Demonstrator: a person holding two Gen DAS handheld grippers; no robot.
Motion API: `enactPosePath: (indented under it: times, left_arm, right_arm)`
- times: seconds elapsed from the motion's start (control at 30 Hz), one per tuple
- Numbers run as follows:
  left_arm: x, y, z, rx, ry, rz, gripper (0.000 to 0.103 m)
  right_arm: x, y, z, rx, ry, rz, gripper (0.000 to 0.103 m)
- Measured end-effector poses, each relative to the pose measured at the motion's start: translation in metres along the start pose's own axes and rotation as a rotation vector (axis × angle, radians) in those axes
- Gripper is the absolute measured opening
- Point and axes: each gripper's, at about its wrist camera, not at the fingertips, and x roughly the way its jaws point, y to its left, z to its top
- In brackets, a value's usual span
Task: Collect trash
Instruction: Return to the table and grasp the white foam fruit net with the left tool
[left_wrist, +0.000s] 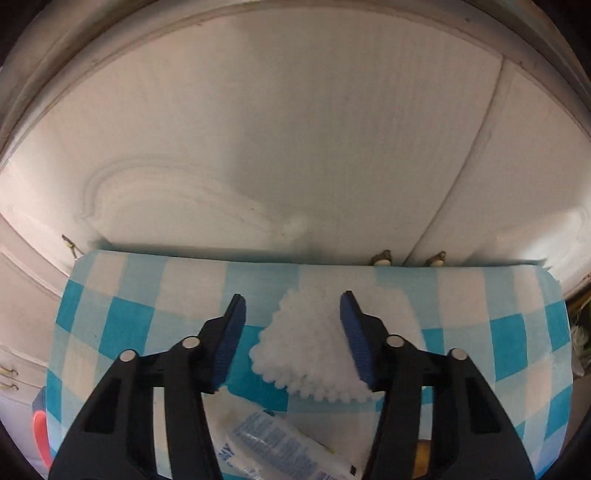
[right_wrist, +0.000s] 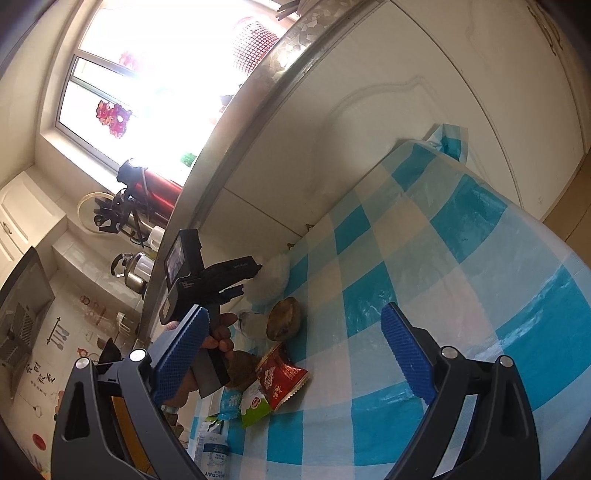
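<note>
Through my left wrist camera I see the left gripper (left_wrist: 291, 317) low in the frame, its black arms rising from the bottom corners and its blue ribbed pads standing apart. Between them lies a crumpled white tissue with a scalloped edge (left_wrist: 310, 350). Its right side lies against the right pad (left_wrist: 356, 343); the left pad (left_wrist: 231, 339) stands clear of it, so nothing is pinched. The tissue rests on a blue-and-white checked plastic tablecloth (left_wrist: 122, 317) that fills the lower half of the frame. At the bottom centre, between the gripper arms, lies a white plastic wrapper with blue print (left_wrist: 280, 446). Behind the table, across the upper half, stand white cabinet doors (left_wrist: 295, 129).

Through my right wrist camera the right gripper (right_wrist: 295, 350) is spread wide with nothing between its pads, above the checked cloth at lower centre. Left of centre I see my other hand (right_wrist: 218, 339) on the black handle of the left gripper, whose tip meets the white tissue near the table's far edge. Just below the tissue lie a brown rounded husk (right_wrist: 282, 319) and a small whitish scrap (right_wrist: 253, 323) beside it. Lower still lie a red snack wrapper (right_wrist: 280, 376), a green-and-white packet (right_wrist: 255, 404) touching it, and the blue-printed wrapper at the bottom edge. A bright window (right_wrist: 155, 92) fills the upper left, and a metal kettle (right_wrist: 135, 271) stands at mid left.
</note>
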Motion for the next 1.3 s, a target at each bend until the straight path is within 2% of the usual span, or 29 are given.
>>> enactPosePath:
  times: [0.1, 0.2, 0.3, 0.63, 0.87, 0.93, 1.03, 1.07, 1.1, 1.13, 1.23, 1.3]
  left_arm:
    - [-0.005, -0.005, -0.006, 0.045, 0.016, 0.008, 0.032]
    - [-0.015, -0.01, -0.017, 0.093, 0.025, 0.006, 0.025]
    - [-0.025, -0.003, -0.031, 0.081, 0.051, -0.041, 0.024]
    - [-0.069, 0.01, -0.082, 0.123, 0.084, -0.119, 0.021]
    - [-0.094, 0.004, -0.116, 0.151, 0.096, -0.215, 0.021]
    - [-0.098, 0.003, -0.126, 0.159, 0.094, -0.248, 0.023]
    - [-0.104, 0.002, -0.131, 0.165, 0.069, -0.281, 0.033]
    - [-0.106, 0.002, -0.13, 0.163, 0.065, -0.295, 0.041]
    - [-0.103, -0.002, -0.13, 0.169, 0.066, -0.297, 0.059]
    - [-0.103, -0.003, -0.129, 0.178, 0.065, -0.296, 0.066]
    - [-0.106, -0.004, -0.132, 0.205, 0.046, -0.363, 0.07]
    - [-0.112, -0.006, -0.135, 0.236, 0.034, -0.394, 0.08]
  right_arm:
    - [0.001, -0.001, 0.0, 0.001, 0.003, -0.004, 0.093]
    - [0.003, -0.002, 0.0, 0.005, 0.016, -0.009, 0.093]
    - [0.004, -0.001, -0.001, -0.002, 0.017, -0.017, 0.093]
    - [0.008, 0.009, -0.004, -0.071, 0.036, -0.044, 0.093]
    - [0.021, 0.017, -0.012, -0.152, 0.098, -0.082, 0.093]
    - [0.026, 0.018, -0.014, -0.172, 0.12, -0.118, 0.093]
    - [0.033, 0.02, -0.018, -0.197, 0.149, -0.147, 0.093]
    - [0.036, 0.02, -0.019, -0.205, 0.16, -0.161, 0.093]
    - [0.038, 0.02, -0.019, -0.209, 0.168, -0.177, 0.093]
    - [0.04, 0.02, -0.02, -0.214, 0.178, -0.191, 0.093]
    - [0.043, 0.02, -0.022, -0.226, 0.195, -0.204, 0.093]
    - [0.044, 0.023, -0.022, -0.255, 0.188, -0.247, 0.093]
